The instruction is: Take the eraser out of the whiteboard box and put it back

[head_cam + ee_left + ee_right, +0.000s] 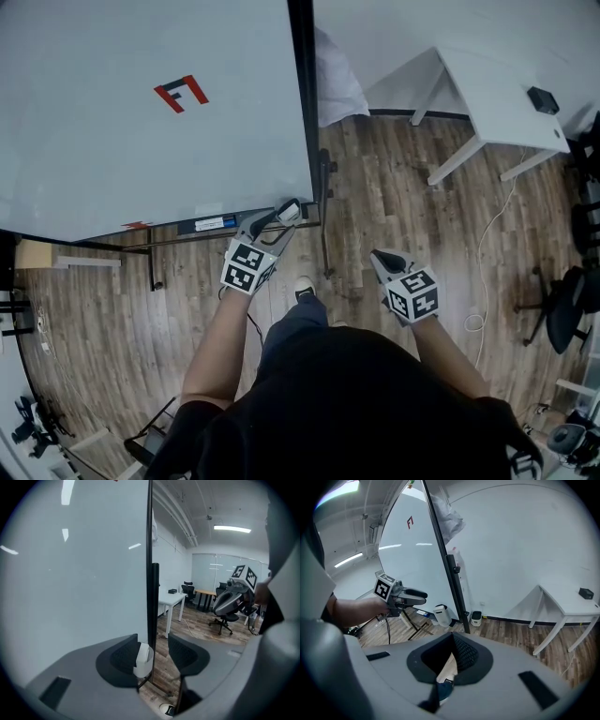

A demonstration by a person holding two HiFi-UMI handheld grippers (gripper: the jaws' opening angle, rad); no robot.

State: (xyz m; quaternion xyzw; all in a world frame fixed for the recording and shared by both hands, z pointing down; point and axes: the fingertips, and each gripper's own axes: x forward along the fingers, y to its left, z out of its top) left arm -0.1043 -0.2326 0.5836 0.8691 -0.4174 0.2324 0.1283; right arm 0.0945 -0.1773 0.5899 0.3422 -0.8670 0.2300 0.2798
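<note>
Standing before the whiteboard (141, 141) on the wood floor (394, 178), holding a hand-held gripper in each hand. Pointing the left hand-held gripper (153, 648) at the whiteboard's lower right corner, jaws spread wide and clasping nothing. Framing the whiteboard box (144, 668) between those jaws, nearer the left one, and seemingly not touching it, judging by the right gripper view. Leaving the eraser (142, 654) inside that box, which is hanging at the whiteboard's lower right corner beside the black frame post (151, 550). Showing only a pale rounded piece of it above the box's front wall.

Holding the right hand-held gripper (452, 641) off to the right of the whiteboard and well apart from the box, tips pressed together and carrying nothing. Showing just floor and a shoe (444, 688) through the gap lower down.

Facing a red mark (182, 93) drawn on the whiteboard's upper part, and a blue-labelled item (211, 224) lying along the whiteboard's bottom ledge, left of the box. Sharing the room with a white tabletop (506, 94) to the right of the whiteboard, against the wall and bearing a small black object (543, 99). Also taking in an office chair (562, 309) farther right, and a small white container (476, 618) on the floor just right of the whiteboard's post.
</note>
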